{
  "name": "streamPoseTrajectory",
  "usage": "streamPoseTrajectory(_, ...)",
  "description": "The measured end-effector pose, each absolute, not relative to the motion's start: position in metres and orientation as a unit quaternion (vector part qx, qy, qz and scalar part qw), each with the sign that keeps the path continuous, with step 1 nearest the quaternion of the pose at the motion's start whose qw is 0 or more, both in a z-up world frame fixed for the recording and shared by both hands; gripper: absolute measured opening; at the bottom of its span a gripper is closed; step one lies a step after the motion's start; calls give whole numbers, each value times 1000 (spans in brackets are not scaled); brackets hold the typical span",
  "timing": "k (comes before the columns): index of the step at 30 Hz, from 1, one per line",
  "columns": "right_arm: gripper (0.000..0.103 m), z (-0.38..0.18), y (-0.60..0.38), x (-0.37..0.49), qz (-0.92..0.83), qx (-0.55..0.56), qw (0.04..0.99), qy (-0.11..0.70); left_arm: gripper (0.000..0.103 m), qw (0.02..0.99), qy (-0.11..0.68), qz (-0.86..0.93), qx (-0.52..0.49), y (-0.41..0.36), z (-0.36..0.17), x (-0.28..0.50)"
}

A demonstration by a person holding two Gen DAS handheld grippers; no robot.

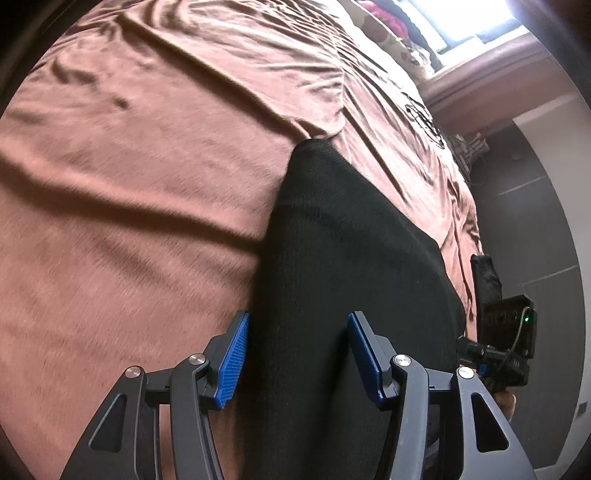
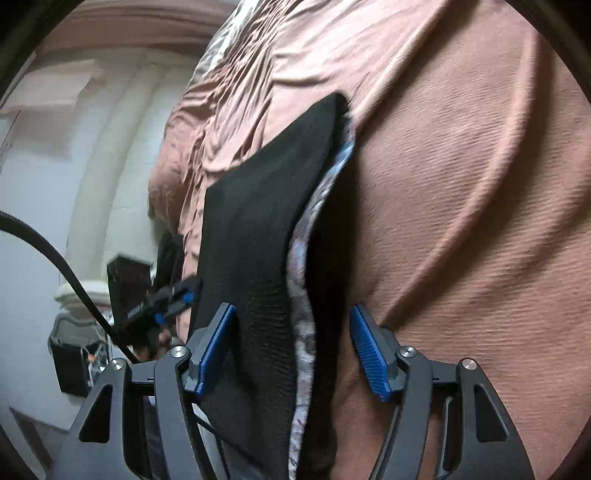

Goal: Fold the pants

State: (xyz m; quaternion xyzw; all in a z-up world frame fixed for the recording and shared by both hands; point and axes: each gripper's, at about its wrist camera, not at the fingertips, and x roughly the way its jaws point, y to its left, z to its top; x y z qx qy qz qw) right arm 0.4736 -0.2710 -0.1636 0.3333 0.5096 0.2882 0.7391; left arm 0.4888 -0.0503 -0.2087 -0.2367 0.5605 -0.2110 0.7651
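Note:
The black pants (image 1: pixel 351 258) lie as a long dark band on the brown bedsheet (image 1: pixel 147 184). My left gripper (image 1: pixel 299 354) is open, its blue pads on either side of the pants' near end. In the right wrist view the pants (image 2: pixel 258 221) show a grey patterned lining along one edge. My right gripper (image 2: pixel 291 350) is open too, its jaws straddling the cloth's near edge. The right gripper also shows at the right edge of the left wrist view (image 1: pixel 495 354), and the left gripper shows at the left of the right wrist view (image 2: pixel 162 306).
The bedsheet (image 2: pixel 461 184) is wrinkled and runs to the bed's edge. A bright window (image 1: pixel 461 22) and colourful bedding (image 1: pixel 384 22) lie at the far end. A dark floor (image 1: pixel 535 221) is beside the bed. A black cable (image 2: pixel 55 258) and white furniture (image 2: pixel 74 147) stand at left.

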Motion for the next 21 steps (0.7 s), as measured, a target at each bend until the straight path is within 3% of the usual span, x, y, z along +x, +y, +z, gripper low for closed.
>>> streamPoseTrajectory(10,62,-163,-260,490,289,313,759,492,56,754,561,-240,-241,-53,-218,514)
streamPoseTrajectory(16,62,-166,-257,490,287,323,761,485,49,749,561,-253,-244,-53,-221,525)
streamPoseTrajectory(18,59,-164,-258,487,285,319,760,489,45,749,561,-256,-243,-55,-220,526)
streamPoseTrajectory(21,45,-158,-264,482,294,329,755,484,40,749,557,-261,-245,-54,-218,526)
